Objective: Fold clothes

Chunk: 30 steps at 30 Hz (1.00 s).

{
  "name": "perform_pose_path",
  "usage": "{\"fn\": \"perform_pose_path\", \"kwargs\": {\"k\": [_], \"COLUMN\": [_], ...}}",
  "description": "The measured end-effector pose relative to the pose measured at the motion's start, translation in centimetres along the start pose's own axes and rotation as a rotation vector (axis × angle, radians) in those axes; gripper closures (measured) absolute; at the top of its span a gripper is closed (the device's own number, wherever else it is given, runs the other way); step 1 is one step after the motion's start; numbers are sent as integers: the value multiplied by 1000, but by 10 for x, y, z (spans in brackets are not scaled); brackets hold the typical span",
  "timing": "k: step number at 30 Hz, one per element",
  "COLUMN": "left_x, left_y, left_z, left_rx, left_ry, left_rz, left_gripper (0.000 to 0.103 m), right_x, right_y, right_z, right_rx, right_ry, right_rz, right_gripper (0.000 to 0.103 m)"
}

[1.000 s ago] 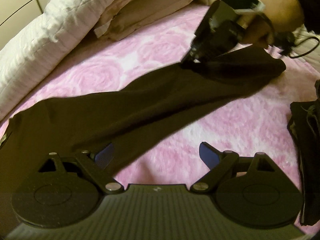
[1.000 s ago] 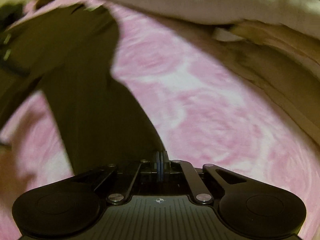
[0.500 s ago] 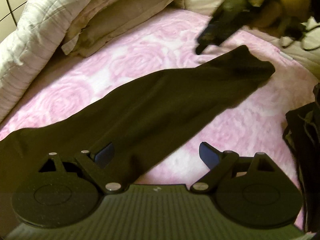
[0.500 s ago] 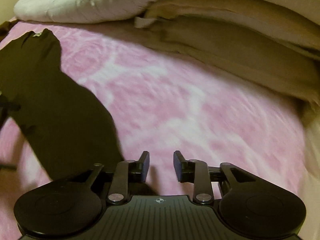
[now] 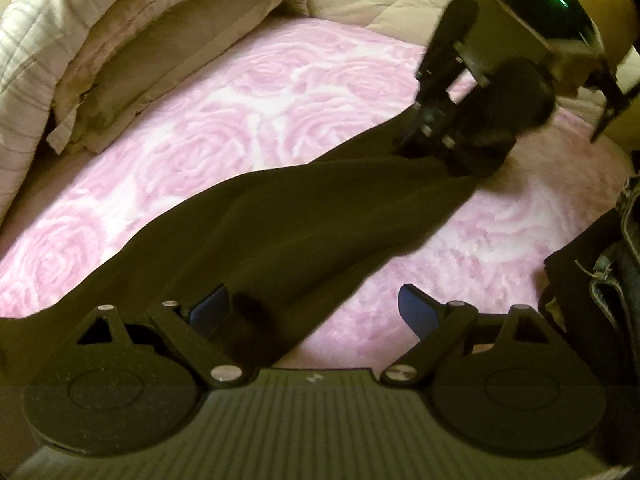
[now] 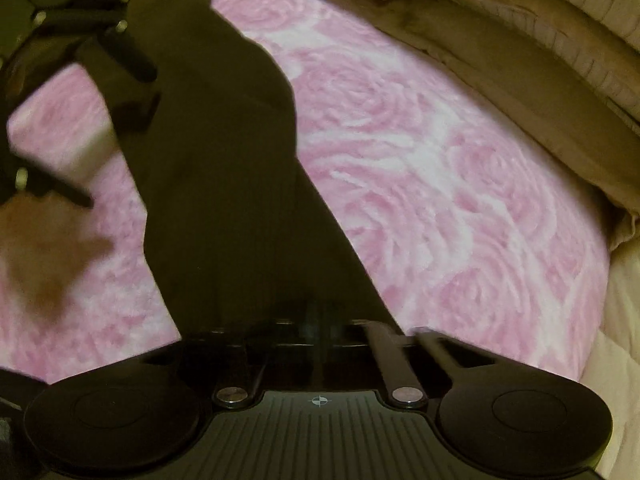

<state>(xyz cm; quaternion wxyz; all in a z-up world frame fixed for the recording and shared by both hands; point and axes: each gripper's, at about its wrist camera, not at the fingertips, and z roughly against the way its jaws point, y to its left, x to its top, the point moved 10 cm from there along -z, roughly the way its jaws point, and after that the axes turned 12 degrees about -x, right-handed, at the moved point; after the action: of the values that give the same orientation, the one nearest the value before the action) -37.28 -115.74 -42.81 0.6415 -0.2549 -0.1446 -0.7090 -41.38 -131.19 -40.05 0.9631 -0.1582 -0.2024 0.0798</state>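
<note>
Dark garment (image 5: 304, 216) lies stretched diagonally across the pink blanket (image 5: 208, 128), no fold visible yet. Right gripper (image 6: 316, 320) clenched on its far end, upper right of the left view; left gripper (image 5: 314, 304) released over the near end.

Dark garment (image 5: 288, 216) (on pink bedspread (image 5: 240, 112))

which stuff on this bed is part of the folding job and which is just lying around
In the job:
- long dark brown cloth garment
- right tongs, shut on its far end
- left tongs, open over its near end

Lying about:
- pink rose-patterned blanket
- beige pillows
- white quilt
- dark clothes pile
</note>
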Motion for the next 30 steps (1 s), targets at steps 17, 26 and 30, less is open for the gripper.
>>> {"fn": "perform_pose_path", "kwargs": {"k": [17, 26, 30], "left_x": [22, 22, 16], "left_y": [-5, -13, -11], "left_z": [-24, -26, -23], "left_rx": [-19, -31, -26], "left_ry": [5, 14, 19], "left_rz": [-34, -50, -41], "left_gripper": [14, 14, 14], "right_x": [-30, -49, -51], "right_y": [-75, -79, -87], "right_z": [30, 16, 18], "right_rx": [-39, -133, -149], "right_ry": [-25, 24, 38], "right_rz": [-286, -289, -300], "right_gripper": [83, 102, 102]}}
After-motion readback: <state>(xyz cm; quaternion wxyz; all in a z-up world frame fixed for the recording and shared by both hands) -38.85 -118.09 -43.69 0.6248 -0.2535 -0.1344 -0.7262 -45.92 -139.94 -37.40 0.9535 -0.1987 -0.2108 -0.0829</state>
